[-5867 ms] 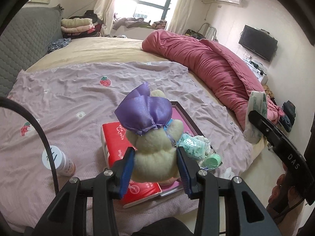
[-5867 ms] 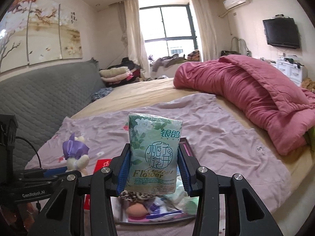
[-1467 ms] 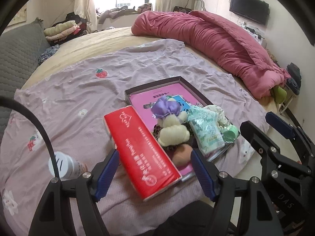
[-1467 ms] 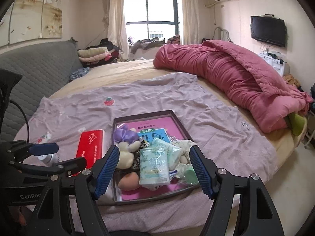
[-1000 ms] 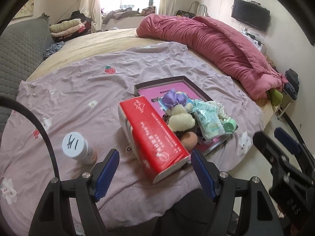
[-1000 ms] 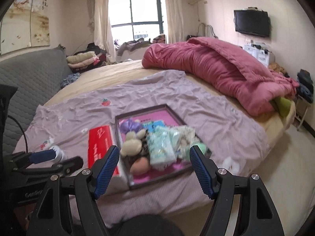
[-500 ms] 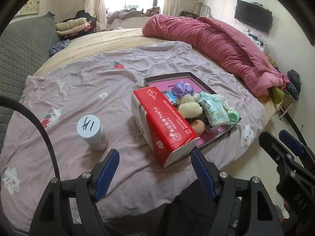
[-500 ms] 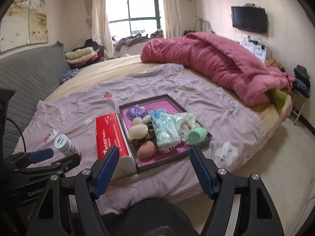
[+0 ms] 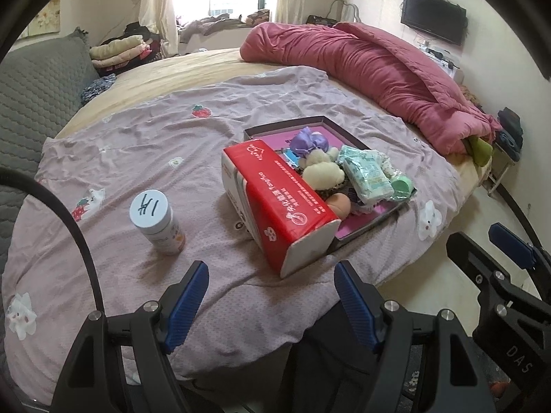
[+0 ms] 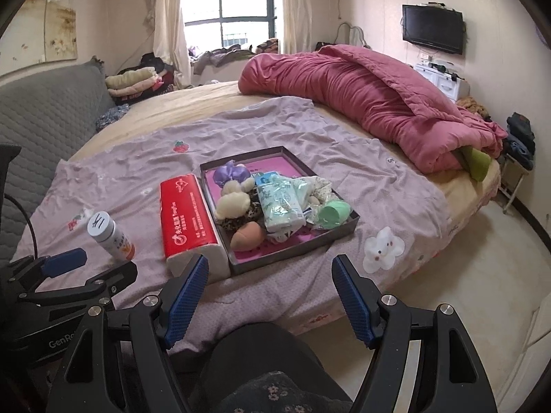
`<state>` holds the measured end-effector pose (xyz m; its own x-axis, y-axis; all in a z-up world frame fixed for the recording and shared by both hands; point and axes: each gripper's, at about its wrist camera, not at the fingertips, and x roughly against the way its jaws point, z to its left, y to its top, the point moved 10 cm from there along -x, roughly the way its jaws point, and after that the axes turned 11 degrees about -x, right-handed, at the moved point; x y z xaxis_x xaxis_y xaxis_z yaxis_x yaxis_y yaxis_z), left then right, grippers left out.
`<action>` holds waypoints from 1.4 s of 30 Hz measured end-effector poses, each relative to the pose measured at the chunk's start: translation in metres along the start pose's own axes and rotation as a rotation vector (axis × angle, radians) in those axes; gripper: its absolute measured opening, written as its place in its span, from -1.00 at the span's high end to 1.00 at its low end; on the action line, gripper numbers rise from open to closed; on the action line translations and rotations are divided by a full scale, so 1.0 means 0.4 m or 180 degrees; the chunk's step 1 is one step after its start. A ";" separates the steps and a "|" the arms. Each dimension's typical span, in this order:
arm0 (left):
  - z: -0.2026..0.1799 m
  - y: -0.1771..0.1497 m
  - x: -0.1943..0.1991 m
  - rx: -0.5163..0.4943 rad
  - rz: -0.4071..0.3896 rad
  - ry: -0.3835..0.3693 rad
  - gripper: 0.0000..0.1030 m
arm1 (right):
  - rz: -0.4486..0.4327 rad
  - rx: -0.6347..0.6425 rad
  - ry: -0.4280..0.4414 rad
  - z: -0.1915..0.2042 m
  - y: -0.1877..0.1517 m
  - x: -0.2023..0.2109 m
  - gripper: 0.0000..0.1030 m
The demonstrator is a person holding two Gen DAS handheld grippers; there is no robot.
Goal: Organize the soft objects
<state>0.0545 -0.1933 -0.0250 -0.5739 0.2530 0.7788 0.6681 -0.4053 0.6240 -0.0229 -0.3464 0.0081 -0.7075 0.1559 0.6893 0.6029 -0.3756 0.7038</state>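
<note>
Both tongs [image 9: 270,297] [image 10: 270,297] withdrawn, empty, tray [image 10: 299,246] beyond.

Left tongs [image 9: 270,296], right tongs [image 10: 270,290]: wide, empty.

Bed [image 10: 193,103], lilac sheet [image 10: 361,179], tray [image 10: 296,246], tissue pack [image 10: 184,213], bottle [image 10: 110,232]

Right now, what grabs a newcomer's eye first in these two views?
The dark tray on the lilac sheet, piled with a cream plush toy, a green tissue pack and a peach sponge. Next, the red tissue box against the tray's left side, with a white-capped bottle further left. Behind, a pink quilt is heaped across the bed; the left gripper and right gripper hang open and empty.
</note>
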 end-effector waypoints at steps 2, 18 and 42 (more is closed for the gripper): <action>-0.004 0.002 0.002 -0.0014 -0.0024 0.0001 -0.45 | 0.0000 -0.0015 0.0002 -0.001 0.000 0.000 -0.46; -0.020 -0.006 -0.004 -0.0048 0.0005 0.0000 -0.45 | 0.0059 -0.0136 0.0002 -0.030 -0.007 -0.004 -0.46; -0.019 -0.017 -0.017 -0.0053 0.0051 0.0020 -0.45 | 0.0081 -0.0127 0.0018 -0.032 -0.023 -0.018 -0.46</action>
<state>0.0503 -0.1990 -0.0350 -0.5663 0.2409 0.7882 0.6693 -0.4237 0.6103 -0.0282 -0.3556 -0.0055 -0.6943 0.1406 0.7058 0.6056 -0.4157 0.6786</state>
